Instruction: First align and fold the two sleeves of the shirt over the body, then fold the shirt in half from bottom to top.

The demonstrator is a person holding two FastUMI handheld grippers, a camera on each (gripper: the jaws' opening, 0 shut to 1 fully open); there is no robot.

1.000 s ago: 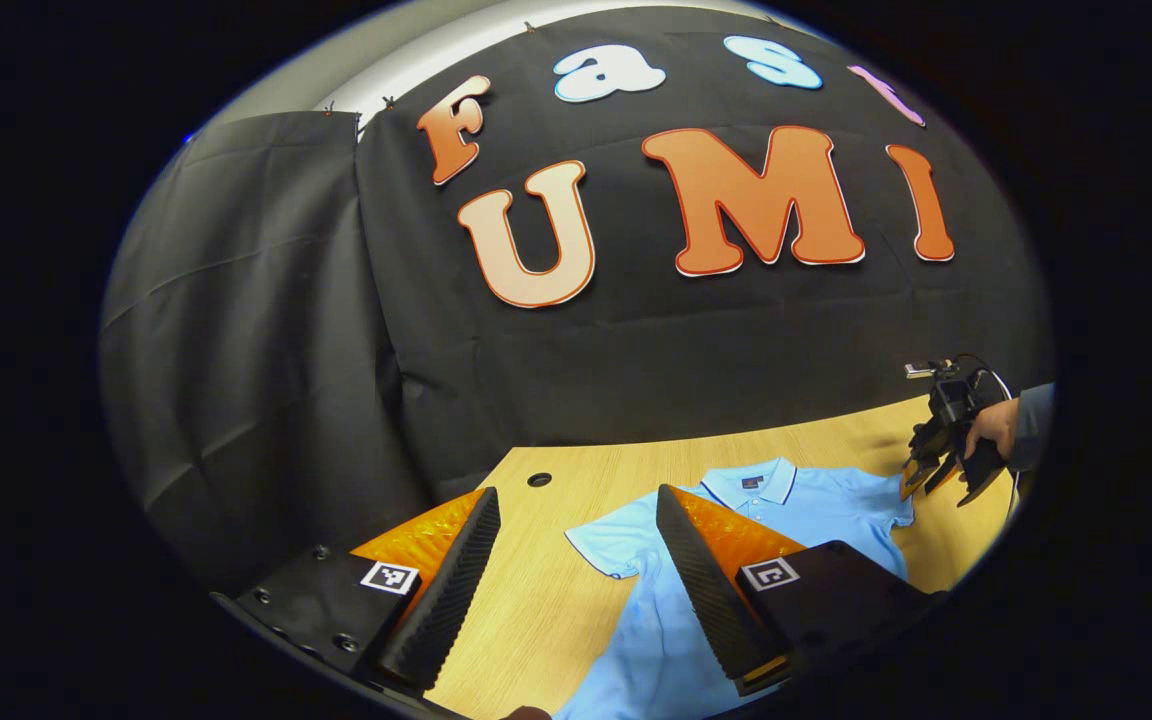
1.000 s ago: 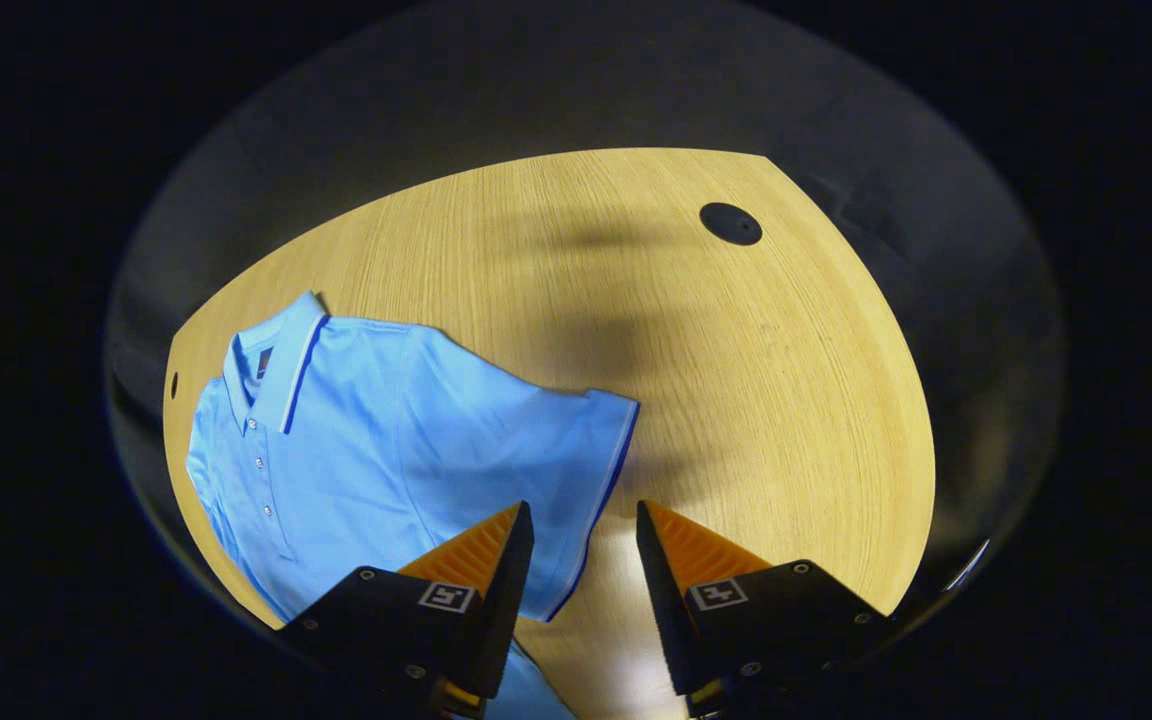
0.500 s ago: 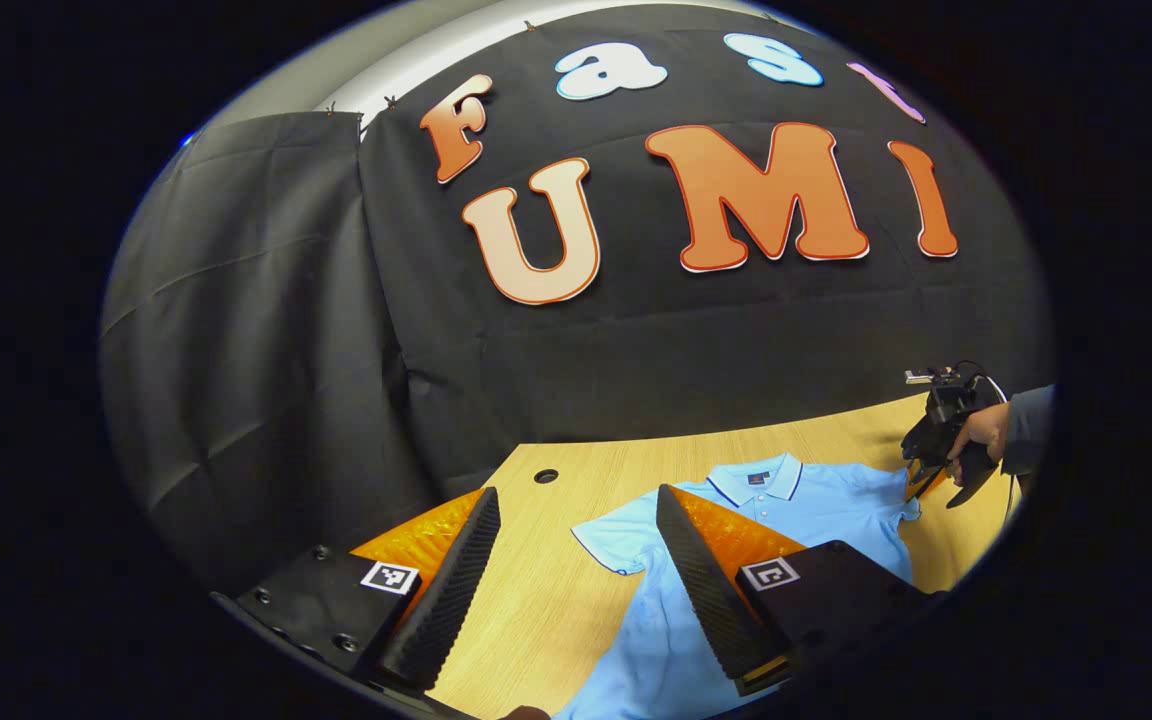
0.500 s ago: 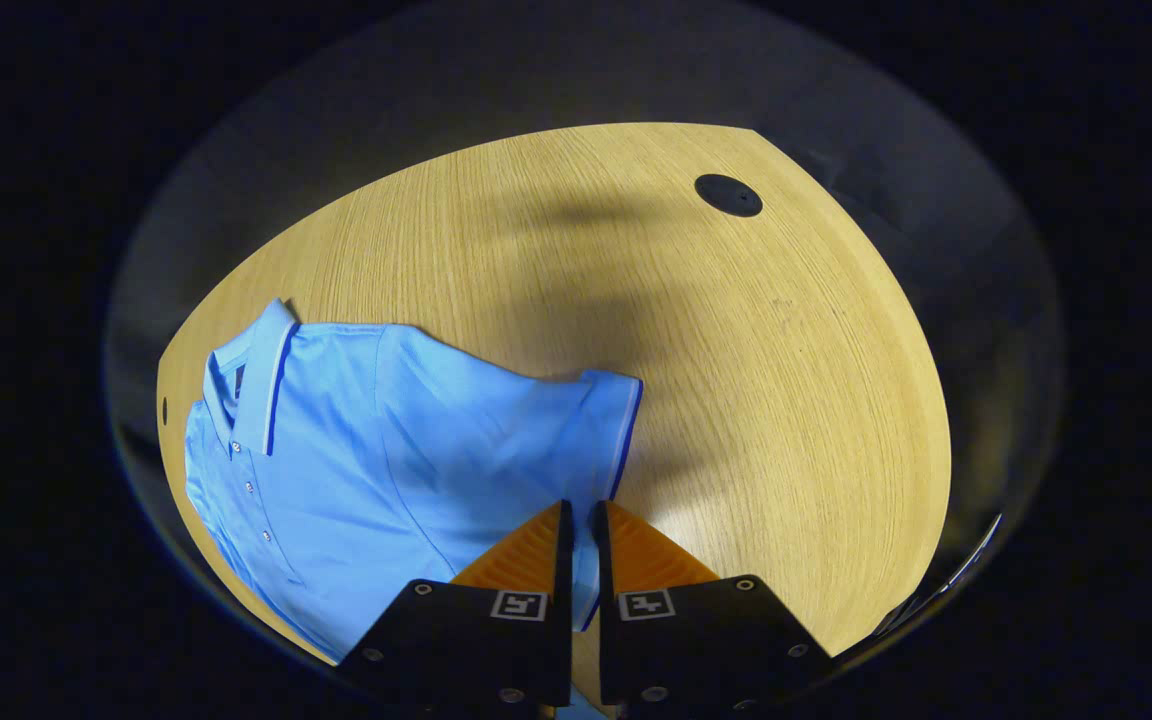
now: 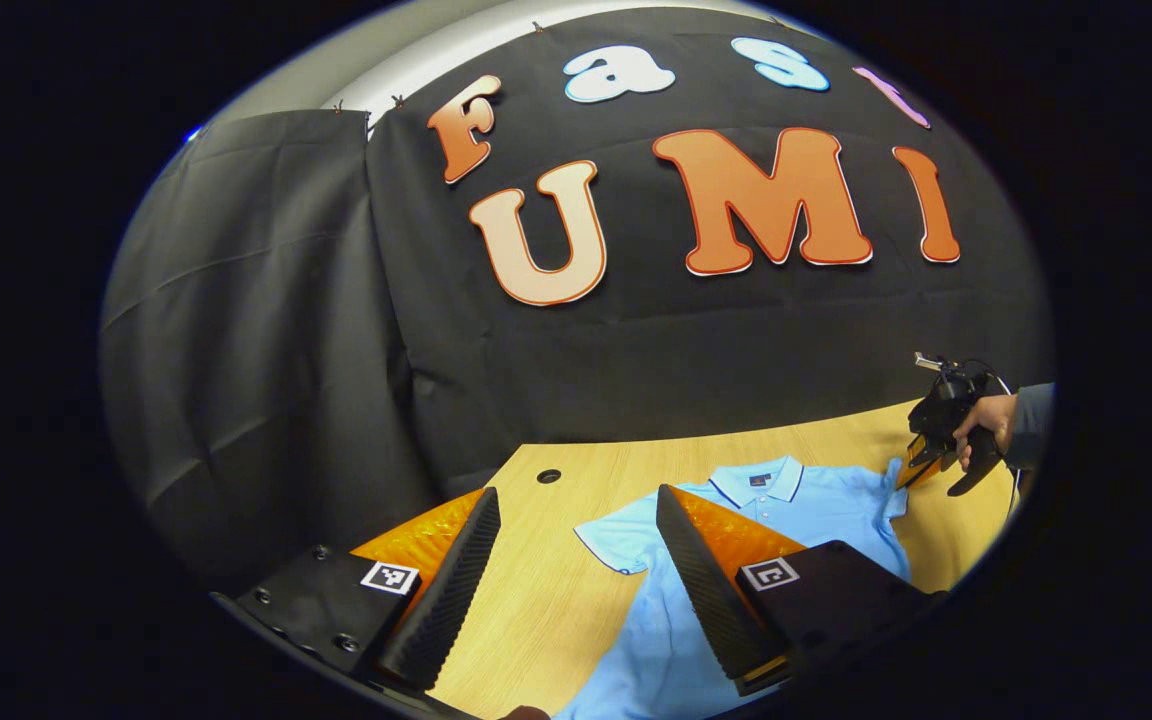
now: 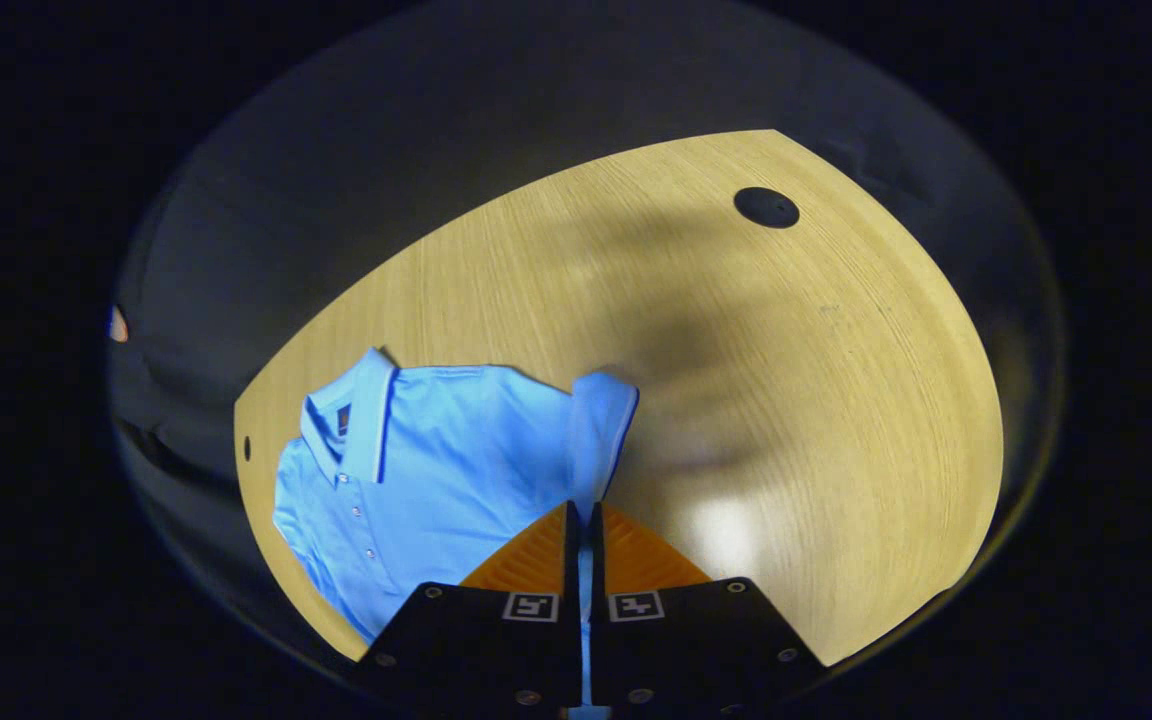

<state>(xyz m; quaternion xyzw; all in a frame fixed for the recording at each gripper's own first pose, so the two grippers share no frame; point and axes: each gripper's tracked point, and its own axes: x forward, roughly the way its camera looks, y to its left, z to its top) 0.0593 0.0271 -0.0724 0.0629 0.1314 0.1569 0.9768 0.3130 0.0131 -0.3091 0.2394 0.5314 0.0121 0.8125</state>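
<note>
Fabric of the shirt's (image 6: 436, 470) right sleeve (image 6: 601, 425) is pinched between the closed fingers of the right claw (image 6: 581, 520) and lifted off the tabletop (image 6: 836, 400); the collar is seen at left. In the left gripper view the left claw (image 5: 576, 520) is held wide apart above the shirt's other sleeve (image 5: 611, 535); the right claw is seen farther off in a hand (image 5: 981, 418).

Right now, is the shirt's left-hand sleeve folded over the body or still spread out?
Spread. In the left gripper view the sleeve lies flat on the table, beside the shirt body, between the open left gripper fingers.

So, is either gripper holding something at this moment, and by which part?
The right gripper is shut on the blue polo shirt, pinching the hem edge of one short sleeve. The left gripper is open and holds nothing.
</note>
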